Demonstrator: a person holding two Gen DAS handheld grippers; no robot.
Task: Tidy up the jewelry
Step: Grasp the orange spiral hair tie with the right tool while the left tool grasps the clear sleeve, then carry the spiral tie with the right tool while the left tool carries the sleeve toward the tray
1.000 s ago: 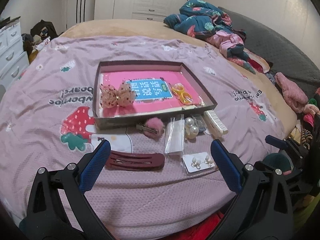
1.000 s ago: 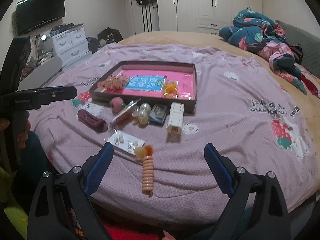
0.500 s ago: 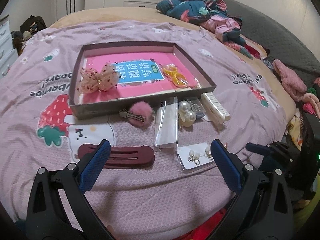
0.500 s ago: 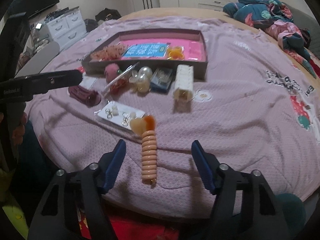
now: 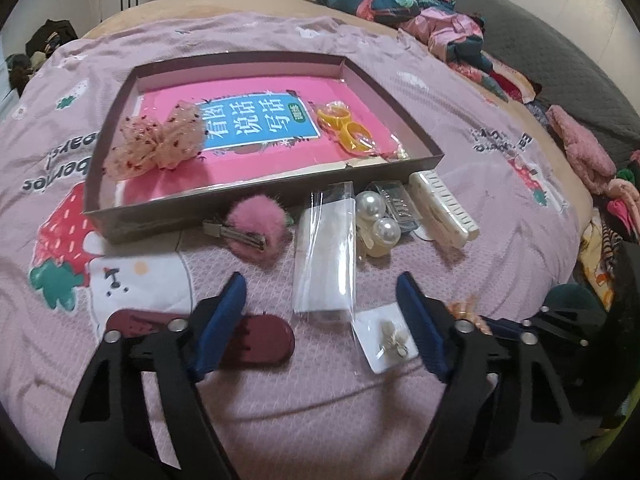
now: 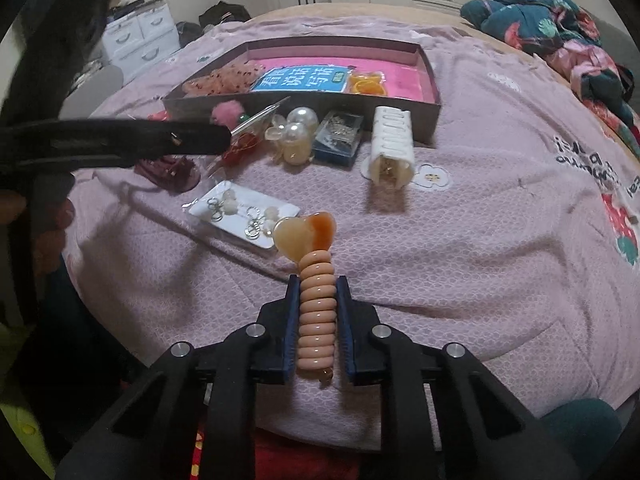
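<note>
right gripper clamping peach coil hair tie mid-coil | left gripper closing on nothing | we are judging it light, springy, slippery

Readable text, by item:

1. Blue label on the pink book lying inside the shallow box: large white Chinese characters, "看图说话写话", in two rows. A small green tag at the label's corner carried characters too small to read. In the right wrist view the same label showed partly, its characters blurred.

2. Purple bedspread: dark printed lettering left of the box, seen upside down, partly legible as "boare!" above "benior"; the spelling was uncertain. More dark lettering right of the box, also inverted, could not be made out.

No other text was readable.
</note>
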